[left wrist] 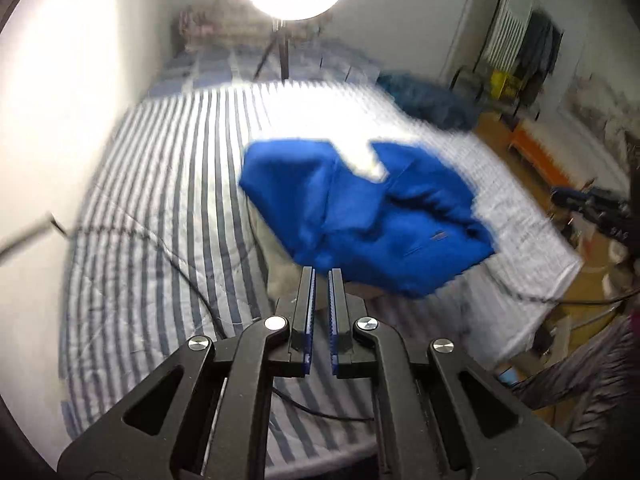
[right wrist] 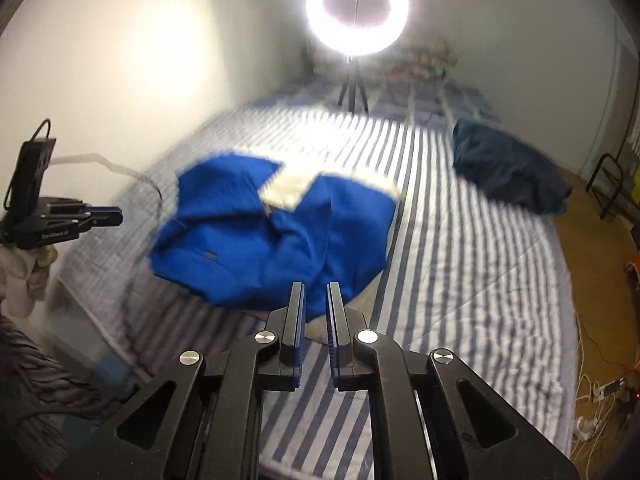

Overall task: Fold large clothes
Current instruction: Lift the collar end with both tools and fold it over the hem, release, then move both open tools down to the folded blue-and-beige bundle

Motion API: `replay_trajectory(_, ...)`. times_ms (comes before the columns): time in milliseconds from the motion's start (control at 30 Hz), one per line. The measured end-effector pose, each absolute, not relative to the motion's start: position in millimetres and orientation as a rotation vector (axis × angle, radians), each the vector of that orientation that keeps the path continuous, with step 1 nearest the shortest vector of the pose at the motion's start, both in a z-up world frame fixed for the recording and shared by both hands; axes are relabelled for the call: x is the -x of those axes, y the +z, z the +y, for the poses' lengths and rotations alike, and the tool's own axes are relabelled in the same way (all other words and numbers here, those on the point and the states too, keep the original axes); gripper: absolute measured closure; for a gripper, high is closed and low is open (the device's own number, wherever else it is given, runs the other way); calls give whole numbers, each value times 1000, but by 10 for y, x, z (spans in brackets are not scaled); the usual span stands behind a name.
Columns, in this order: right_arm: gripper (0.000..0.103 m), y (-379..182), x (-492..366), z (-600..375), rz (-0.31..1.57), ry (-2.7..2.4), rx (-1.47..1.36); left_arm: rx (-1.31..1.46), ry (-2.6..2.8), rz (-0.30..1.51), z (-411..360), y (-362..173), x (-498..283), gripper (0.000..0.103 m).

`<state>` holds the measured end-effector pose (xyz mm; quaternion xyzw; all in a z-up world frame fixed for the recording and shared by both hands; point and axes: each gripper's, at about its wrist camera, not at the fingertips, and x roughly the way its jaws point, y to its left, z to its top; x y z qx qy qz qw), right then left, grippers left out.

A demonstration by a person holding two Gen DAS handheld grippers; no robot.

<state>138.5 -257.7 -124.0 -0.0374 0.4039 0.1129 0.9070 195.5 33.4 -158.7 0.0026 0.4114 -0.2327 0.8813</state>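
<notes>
- Bed (right wrist: pixel 460 264) with blue-and-white striped cover is filling most of both views; the frames are blurring around the edges.
- Bright blue garment (right wrist: pixel 276 236) is lying crumpled on the bed cover, near the bed's middle. In the right wrist view it is sitting at 12 o'clock to 10 o'clock from the right claw's tips; in the left wrist view (left wrist: pixel 360 216) it is lying at 12 o'clock to 2 o'clock from the left claw's tips.
- A cream patch is showing through a notch at the garment's far edge; whether it is lining or another cloth I cannot tell.
- Dark blue cloth heap (right wrist: pixel 508 168) is resting on the bed at 2 o'clock from the blue garment, well apart from it.
- Ring light (right wrist: pixel 357 6) on a tripod is glaring at 12 o'clock, standing at the bed's far end.
- Right claw (right wrist: pixel 316 292) is hovering at the garment's near edge; its jaws are standing a narrow gap apart, nothing between them, so released.
- Left claw (left wrist: pixel 322 276) is hovering at the garment's near edge, jaws drawn nearly together, clenched on nothing. It is also showing at 9 o'clock in the right wrist view (right wrist: pixel 114 216), off the bed's edge, with a gloved hand (right wrist: pixel 28 276) below it.
</notes>
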Motion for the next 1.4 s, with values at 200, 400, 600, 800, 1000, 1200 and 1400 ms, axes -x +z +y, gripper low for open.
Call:
replay_trajectory(200, 93, -309, -873, -2540, 641, 220, 133, 75, -521, 724, 505, -635, -1522, 97)
replay_trajectory(400, 68, 461, -478, -2542, 460, 203, 161, 123, -544, 575, 689, 293, -1071, 73)
replay_trajectory(600, 68, 894, -311, -2591, 389, 201, 148, 199, -536, 473, 949, 990, -803, 55)
replay_trajectory(800, 60, 1223, -342, -2589, 330, 209, 162, 229, -561, 430, 1062, 1439, -757, 48)
replay_trajectory(1000, 59, 1400, -596, -2614, 336, 215, 147, 197, -544, 422, 980, 1829, -977, 47)
replay_trajectory(1200, 46, 827, -996, -2766, 465, 255, 57, 264, -536, 530, 934, 1078, -1518, 36)
replay_trajectory(1400, 46, -333, -1522, -2926, 688, 240, -71, 399, -496, 763, 869, -279, -2369, 36)
